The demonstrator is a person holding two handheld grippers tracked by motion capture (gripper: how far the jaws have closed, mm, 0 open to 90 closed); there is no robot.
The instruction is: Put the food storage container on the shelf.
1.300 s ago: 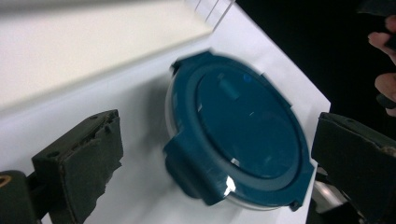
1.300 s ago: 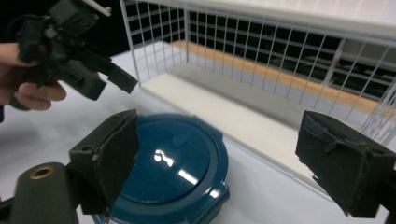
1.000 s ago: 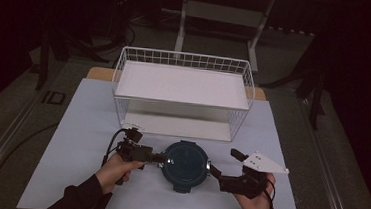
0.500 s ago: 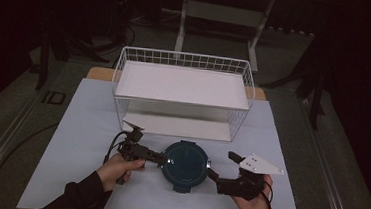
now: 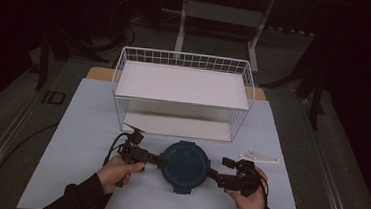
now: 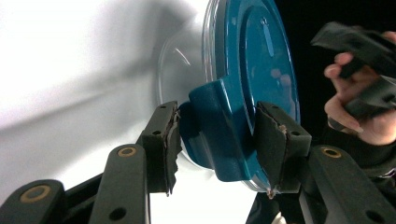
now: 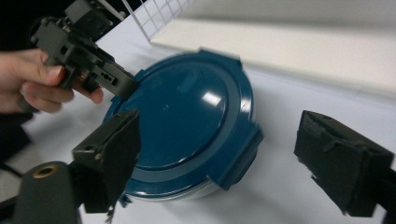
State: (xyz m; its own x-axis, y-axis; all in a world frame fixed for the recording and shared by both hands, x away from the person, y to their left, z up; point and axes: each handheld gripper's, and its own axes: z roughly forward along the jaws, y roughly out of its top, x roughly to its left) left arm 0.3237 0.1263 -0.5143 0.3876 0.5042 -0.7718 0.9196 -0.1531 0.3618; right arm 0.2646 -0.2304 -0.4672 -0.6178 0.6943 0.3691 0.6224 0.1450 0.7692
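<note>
A round clear container with a dark blue clip lid (image 5: 185,164) stands on the white table top near the front. My left gripper (image 5: 161,161) reaches in from the left. Its jaws have just been closing and now press on the lid's left clip tab (image 6: 219,130), one pad on each side of it, seen close up in the left gripper view (image 6: 217,140). My right gripper (image 5: 211,174) comes in from the right with its jaws wide open (image 7: 226,156). They have just been closing a little, and the right clip tab (image 7: 238,154) lies between them, untouched.
A white wire basket (image 5: 182,84) with a white shelf and open front stands just behind the container. The white table cover (image 5: 86,127) has free room left and right of the hands. Dark floor and stand legs lie beyond the table.
The left jaws have closed onto the lid's left tab. The right gripper has edged in toward the container's right side. The container itself has stayed put.
</note>
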